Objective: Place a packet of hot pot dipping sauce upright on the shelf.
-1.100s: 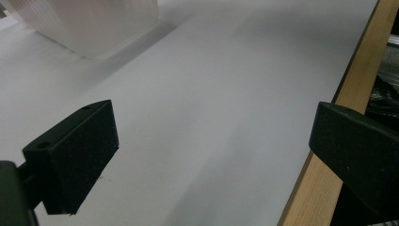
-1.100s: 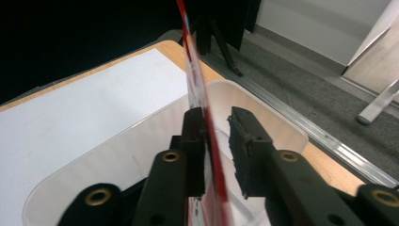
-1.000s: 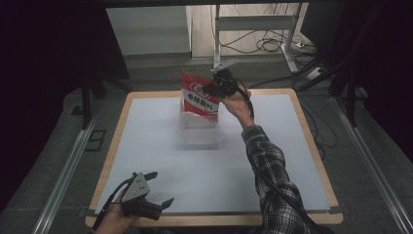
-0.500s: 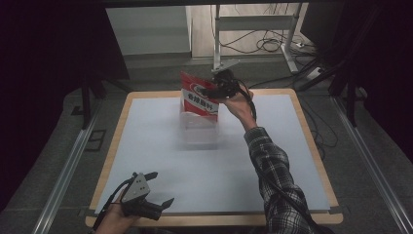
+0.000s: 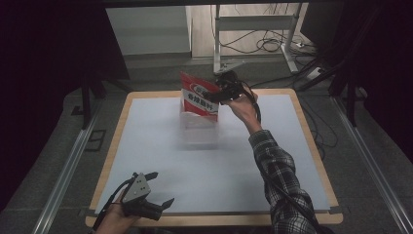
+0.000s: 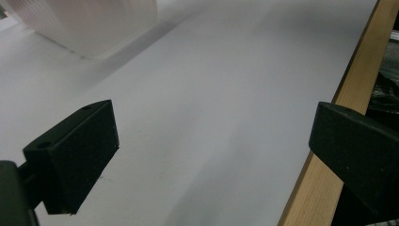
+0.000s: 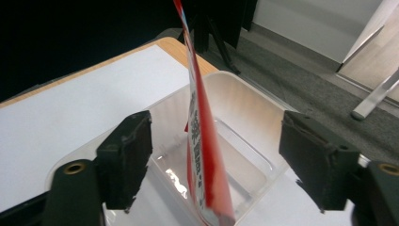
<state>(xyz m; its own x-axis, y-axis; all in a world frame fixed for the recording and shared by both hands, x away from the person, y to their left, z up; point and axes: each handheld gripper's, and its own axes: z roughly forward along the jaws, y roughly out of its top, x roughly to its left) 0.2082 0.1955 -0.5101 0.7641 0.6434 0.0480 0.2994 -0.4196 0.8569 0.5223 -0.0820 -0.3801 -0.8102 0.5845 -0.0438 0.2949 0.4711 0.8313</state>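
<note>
White sheet covers the table (image 5: pixel 160 146), which has a pale wooden rim along every edge; in the left gripper view that rim runs up the right side beside the sheet. Grey floor surrounds it, with cables lying on the floor beyond the far edge.

A clear plastic tub (image 5: pixel 199 126) sits on the far half of the table, a little left of centre. In the right gripper view the tub (image 7: pixel 244 108) is seen from above, open-topped and glossy inside; in the left gripper view its white corner (image 6: pixel 94 23) lies at the far left.

A red pouch (image 5: pixel 198 97) with white lettering stands upright in the tub, rising well above its rim. The right gripper view sees the pouch (image 7: pixel 202 141) edge-on, its lower end down inside the tub.

A checked sleeve (image 5: pixel 280 180) reaches from the near right edge toward the far middle. It ends at the right gripper (image 5: pixel 219 92), just right of the pouch's upper part. Its jaws stand wide apart on either side of the pouch, with clear gaps, touching nothing.

The left gripper (image 5: pixel 156 195) rests at the near left corner, held in a hand (image 5: pixel 114 222) low over the sheet. Its jaws are also spread wide, nothing between them.
</note>
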